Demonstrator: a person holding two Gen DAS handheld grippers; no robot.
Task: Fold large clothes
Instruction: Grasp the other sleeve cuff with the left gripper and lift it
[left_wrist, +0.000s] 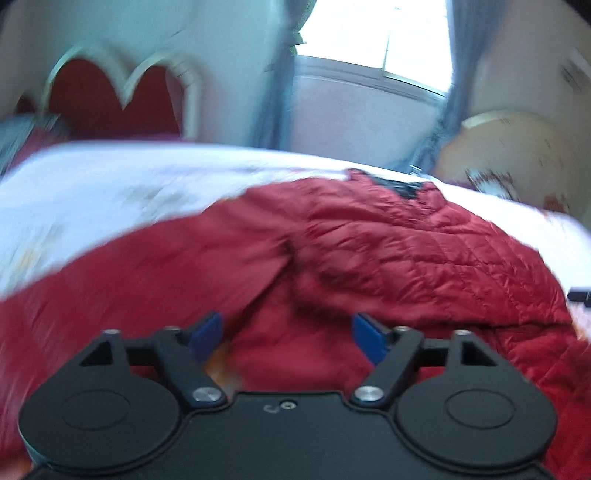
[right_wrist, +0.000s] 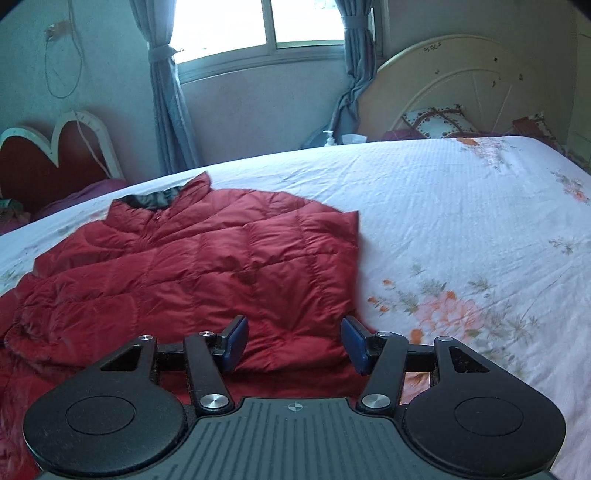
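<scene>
Open floral bedsheet (right_wrist: 461, 229) stretches to the right of the red quilted jacket (right_wrist: 207, 266) — flat, uncluttered room for a tool to pass as far as the cream headboard (right_wrist: 461, 96) and the patterned pillow (right_wrist: 436, 120) at its foot. The right tool (right_wrist: 294, 341), blue pads spread wide, sits above the jacket's near hem with nothing between them. In the blurred left view, the left tool (left_wrist: 288, 338), likewise spread, faces puffed red folds, with bare sheet beyond on the left — bounded by the heart-shaped red headboard (left_wrist: 110, 99).
</scene>
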